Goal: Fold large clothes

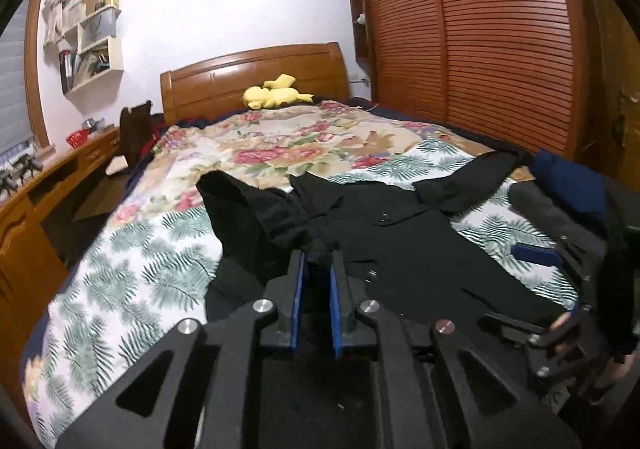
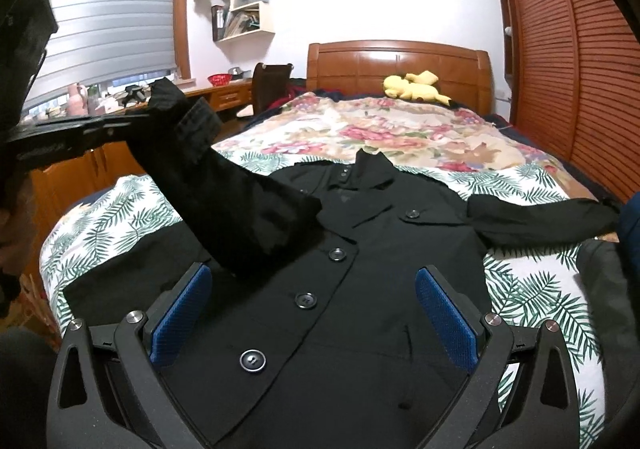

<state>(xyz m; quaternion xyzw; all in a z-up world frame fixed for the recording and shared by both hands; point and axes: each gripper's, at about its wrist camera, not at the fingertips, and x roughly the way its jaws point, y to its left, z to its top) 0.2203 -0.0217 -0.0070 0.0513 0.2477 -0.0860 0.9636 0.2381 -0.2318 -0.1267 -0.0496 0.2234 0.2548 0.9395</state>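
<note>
Coat (image 2: 360, 289): black, buttoned, spread front-up on the bed (image 2: 132, 209).
Left claw (image 1: 318, 255): nearly closed, pinching the sleeve (image 2: 224, 185) (lifted over the coat's front, it seems).
Right claw (image 2: 314, 303): wide apart above the buttons, holding nothing.

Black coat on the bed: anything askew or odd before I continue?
Yes. The black coat lies flat and buttoned, but one sleeve is lifted off the bed, pinched in the left tool; the other sleeve still lies outstretched.
</note>
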